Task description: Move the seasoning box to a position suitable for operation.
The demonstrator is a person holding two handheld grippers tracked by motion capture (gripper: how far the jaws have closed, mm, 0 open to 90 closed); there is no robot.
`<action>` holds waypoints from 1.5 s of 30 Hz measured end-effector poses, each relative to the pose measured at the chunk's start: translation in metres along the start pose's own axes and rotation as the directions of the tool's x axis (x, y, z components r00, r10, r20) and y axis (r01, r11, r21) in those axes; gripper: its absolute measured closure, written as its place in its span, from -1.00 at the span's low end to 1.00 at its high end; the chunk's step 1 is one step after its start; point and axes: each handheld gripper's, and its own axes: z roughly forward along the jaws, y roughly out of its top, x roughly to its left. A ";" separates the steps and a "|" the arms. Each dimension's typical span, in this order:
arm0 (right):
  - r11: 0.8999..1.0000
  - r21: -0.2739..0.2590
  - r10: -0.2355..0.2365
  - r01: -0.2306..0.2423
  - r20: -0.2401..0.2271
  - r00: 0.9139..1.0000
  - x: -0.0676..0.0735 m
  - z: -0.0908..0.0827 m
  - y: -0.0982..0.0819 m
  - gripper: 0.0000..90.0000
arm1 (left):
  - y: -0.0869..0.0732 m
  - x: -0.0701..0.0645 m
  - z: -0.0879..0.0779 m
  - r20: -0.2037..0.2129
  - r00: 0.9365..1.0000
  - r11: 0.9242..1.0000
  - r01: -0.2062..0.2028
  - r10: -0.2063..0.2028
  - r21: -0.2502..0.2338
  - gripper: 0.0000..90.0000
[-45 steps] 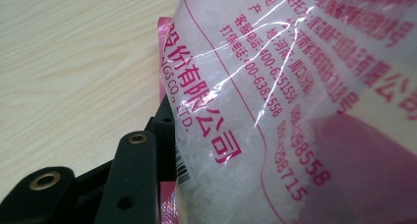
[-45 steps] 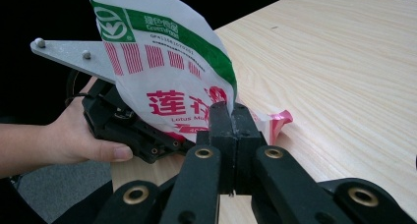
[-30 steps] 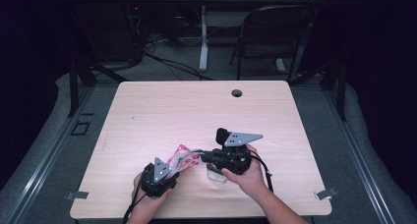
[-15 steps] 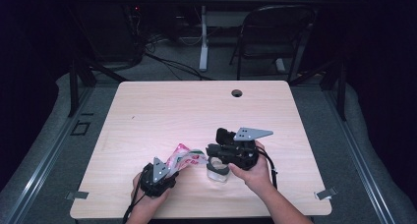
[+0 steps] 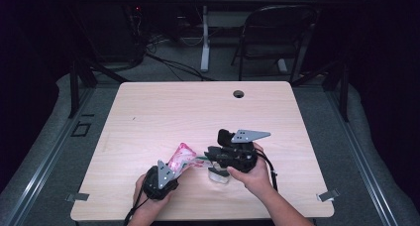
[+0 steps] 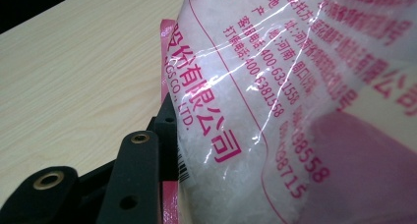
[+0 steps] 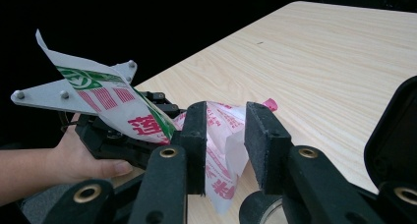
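Your right gripper (image 7: 223,150) has just spread its jaws, so the bag's (image 5: 181,155) torn top sits loose between them. Your left gripper (image 5: 161,179) clamps the bag at the table's (image 5: 163,112) six o'clock edge, ready for pouring.

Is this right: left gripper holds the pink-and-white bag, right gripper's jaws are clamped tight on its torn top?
Not quite. The left gripper does hold the pink-and-white bag, but the right gripper isn't clamped: its jaws have just been opening. In the right gripper view the bag's torn top hangs loosely between the pads, with a gap on one side.
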 end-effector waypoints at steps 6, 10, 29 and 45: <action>1.000 -0.009 -0.003 0.003 0.010 1.000 -0.001 -0.003 0.000 0.56 | 0.003 0.000 -0.002 -0.051 0.998 0.999 -0.041 0.040 -0.019 0.27; 1.000 -0.017 0.005 -0.005 0.015 1.000 -0.003 -0.005 0.000 0.56 | 0.005 0.001 -0.004 -0.079 0.995 0.997 -0.066 0.064 -0.028 0.27; 0.999 -0.035 0.029 -0.027 0.060 0.998 -0.015 -0.017 0.000 0.56 | 0.017 0.013 -0.006 -0.150 0.984 0.993 -0.104 0.095 -0.048 0.28; 0.999 -0.044 0.025 -0.021 0.083 0.996 -0.018 -0.025 0.000 0.56 | 0.029 0.007 -0.002 -0.138 0.964 0.973 -0.231 0.227 -0.015 0.28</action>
